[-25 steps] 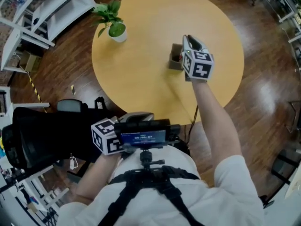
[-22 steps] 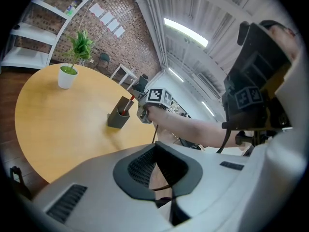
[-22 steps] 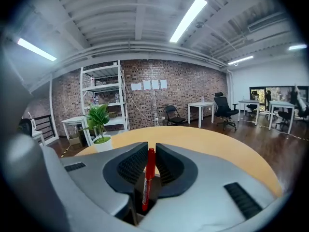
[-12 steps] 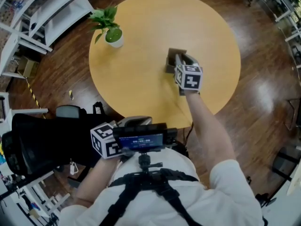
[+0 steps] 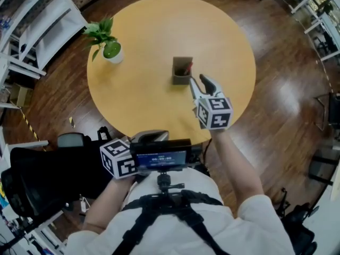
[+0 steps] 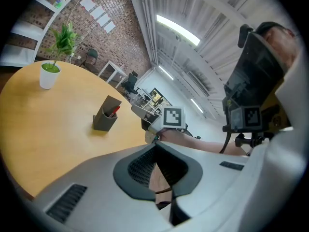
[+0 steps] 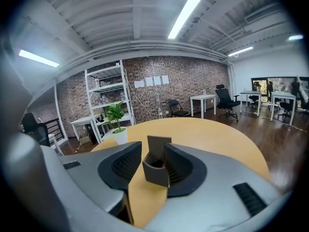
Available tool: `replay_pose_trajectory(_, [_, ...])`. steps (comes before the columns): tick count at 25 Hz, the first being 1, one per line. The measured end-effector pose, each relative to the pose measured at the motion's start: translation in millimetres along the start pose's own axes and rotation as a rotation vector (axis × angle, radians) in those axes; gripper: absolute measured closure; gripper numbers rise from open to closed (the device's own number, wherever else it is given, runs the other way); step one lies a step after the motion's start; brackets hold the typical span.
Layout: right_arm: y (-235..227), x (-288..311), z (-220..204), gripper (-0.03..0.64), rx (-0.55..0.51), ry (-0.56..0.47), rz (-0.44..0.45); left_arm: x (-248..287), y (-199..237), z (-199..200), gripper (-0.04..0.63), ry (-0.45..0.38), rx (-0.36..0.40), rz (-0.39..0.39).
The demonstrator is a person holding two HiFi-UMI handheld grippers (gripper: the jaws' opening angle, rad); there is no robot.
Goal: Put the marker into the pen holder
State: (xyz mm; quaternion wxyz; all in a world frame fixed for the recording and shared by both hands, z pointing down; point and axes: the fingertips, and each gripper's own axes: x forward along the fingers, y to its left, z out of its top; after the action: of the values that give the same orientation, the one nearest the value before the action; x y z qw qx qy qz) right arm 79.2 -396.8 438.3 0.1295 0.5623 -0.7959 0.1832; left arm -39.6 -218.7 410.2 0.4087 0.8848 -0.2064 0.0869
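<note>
The grey pen holder (image 5: 181,71) stands near the middle of the round wooden table (image 5: 149,25). A red marker (image 5: 188,68) leans inside it, also seen in the left gripper view as a red marker (image 6: 113,111) in the pen holder (image 6: 105,118). My right gripper (image 5: 197,85) hovers just near-right of the holder, its jaws opening with nothing between them; the pen holder (image 7: 155,166) shows beyond the gap. My left gripper (image 5: 119,158) rests close to my body off the table edge, fingertips together and empty.
A small potted plant (image 5: 106,42) in a white pot sits at the table's far left. White shelving (image 5: 26,25) stands on the floor to the left, and a black chair (image 5: 48,169) is beside me. Wooden floor surrounds the table.
My right gripper has pulled back from over the pen holder toward me, with its jaws now apart. The red marker now stands uncovered in the holder. The left gripper stayed put.
</note>
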Motion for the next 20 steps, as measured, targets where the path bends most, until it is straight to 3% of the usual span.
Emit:
replay_pose_trajectory(10, [28,-104,-62,0.48,0.119,0.087,-0.023,-2,-7,6,0.601,0.005,0.021,-0.068])
replay_pose_trajectory(20, [66,-163,-65,0.48,0.204,0.054,-0.024,-8,-33,-3,0.601,0.018,0.076,-0.156])
